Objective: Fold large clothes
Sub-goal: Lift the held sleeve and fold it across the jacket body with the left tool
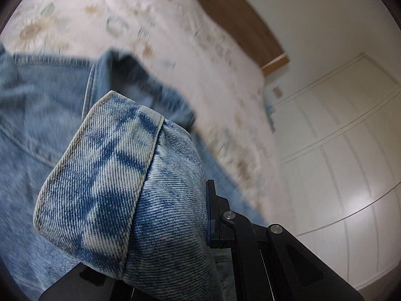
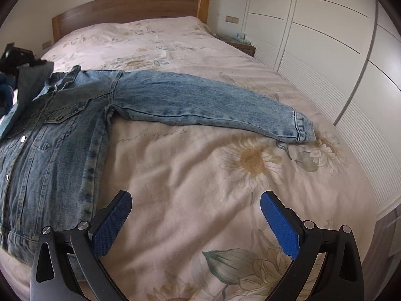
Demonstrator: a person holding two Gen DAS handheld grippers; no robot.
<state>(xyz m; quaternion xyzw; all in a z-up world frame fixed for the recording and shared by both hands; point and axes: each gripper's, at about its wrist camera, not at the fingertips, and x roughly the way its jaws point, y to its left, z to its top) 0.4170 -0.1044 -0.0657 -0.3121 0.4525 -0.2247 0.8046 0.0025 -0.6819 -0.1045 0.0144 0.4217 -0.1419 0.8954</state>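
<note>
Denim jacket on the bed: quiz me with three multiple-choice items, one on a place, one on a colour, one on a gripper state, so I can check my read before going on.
1. Where does the jacket's outstretched sleeve lie?
A. flat on the floral bedspread
B. folded across the jacket's chest
C. hanging off the foot of the bed

2. What colour are the pads on the right gripper's fingers?
A. red
B. blue
C. white

3. What is the left gripper doing?
A. standing wide open over bare bedspread
B. shut on a denim cuff
C. holding a pillow

Answers:
1 A: in the right wrist view the sleeve lies straight on the bedspread, pointing toward the wardrobe.
2 B: both pads are blue.
3 B: in the left wrist view the denim cuff bulges up from between the closed fingers.
</note>
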